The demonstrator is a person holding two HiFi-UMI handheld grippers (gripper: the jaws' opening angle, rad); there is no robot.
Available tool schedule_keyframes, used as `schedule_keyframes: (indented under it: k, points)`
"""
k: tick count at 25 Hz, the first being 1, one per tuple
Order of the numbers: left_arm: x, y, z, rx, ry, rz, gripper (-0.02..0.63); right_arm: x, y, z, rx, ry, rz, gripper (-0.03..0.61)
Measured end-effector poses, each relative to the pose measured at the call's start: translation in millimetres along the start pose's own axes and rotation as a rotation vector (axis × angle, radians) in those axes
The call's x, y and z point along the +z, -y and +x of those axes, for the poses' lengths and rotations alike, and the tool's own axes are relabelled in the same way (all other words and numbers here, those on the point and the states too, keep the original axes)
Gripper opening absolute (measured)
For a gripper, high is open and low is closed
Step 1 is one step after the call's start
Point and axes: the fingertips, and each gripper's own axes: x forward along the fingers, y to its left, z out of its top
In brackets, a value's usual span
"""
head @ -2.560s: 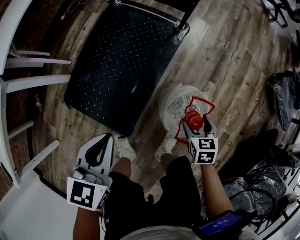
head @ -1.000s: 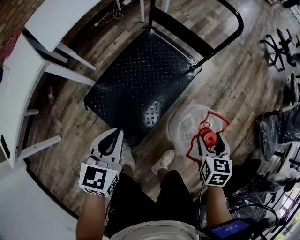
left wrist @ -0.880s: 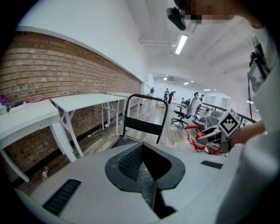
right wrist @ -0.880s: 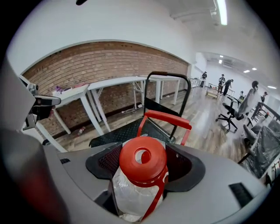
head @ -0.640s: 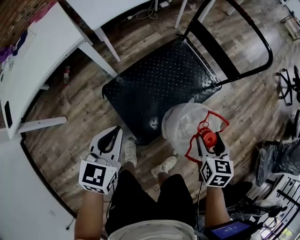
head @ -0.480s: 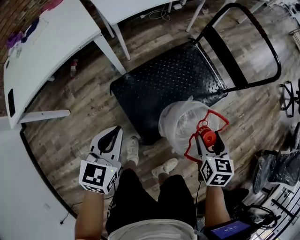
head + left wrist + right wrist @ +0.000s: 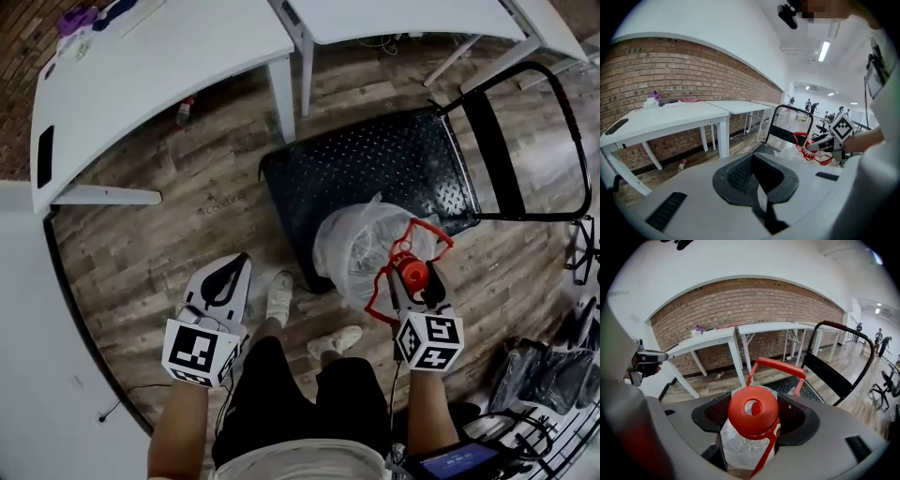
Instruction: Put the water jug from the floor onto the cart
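Observation:
The water jug is a clear plastic bottle with a red cap and a red carry handle. My right gripper is shut on its neck just under the cap and holds it off the floor, by the near edge of the black cart deck. In the right gripper view the jug fills the space between the jaws, with its handle sticking up. My left gripper hangs at the left, shut and empty, over bare floor; its jaws meet with nothing between them.
The cart's black push handle rises at its far right end. White tables stand beyond the cart, with a small bottle on the floor beneath. The person's shoes are near the cart. Black bags lie at the lower right.
The jug has come up off the floor in the right gripper and moved toward the cart's near edge. The head view has swung, bringing the tables into sight. The left gripper stays shut.

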Motion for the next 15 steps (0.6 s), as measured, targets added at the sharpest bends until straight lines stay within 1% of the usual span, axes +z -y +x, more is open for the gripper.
schedule_keyframes:
  k: [3, 7, 10, 15]
  points:
    - [-7.8, -12.8, -5.3, 0.011, -0.012, -0.007, 0.0, -6.2, -16.2, 15.1, 0.01, -0.03, -0.028, 0.311]
    - [-14.6, -23.4, -12.3, 0.002, -0.025, -0.008, 0.0, -17.2, -29.1, 31.0, 0.006, -0.068, -0.042, 0.311]
    - [-19.6, -29.7, -14.9, 0.002, -0.033, -0.012, 0.0, -23.7, -34.8, 40.1, 0.005, -0.085, -0.041, 0.311]
    - [-16.9, -28.7, -10.8, -0.012, -0.034, -0.017, 0.0, -32.8, -36.8, 47.5, 0.002, -0.111, -0.045, 0.311]
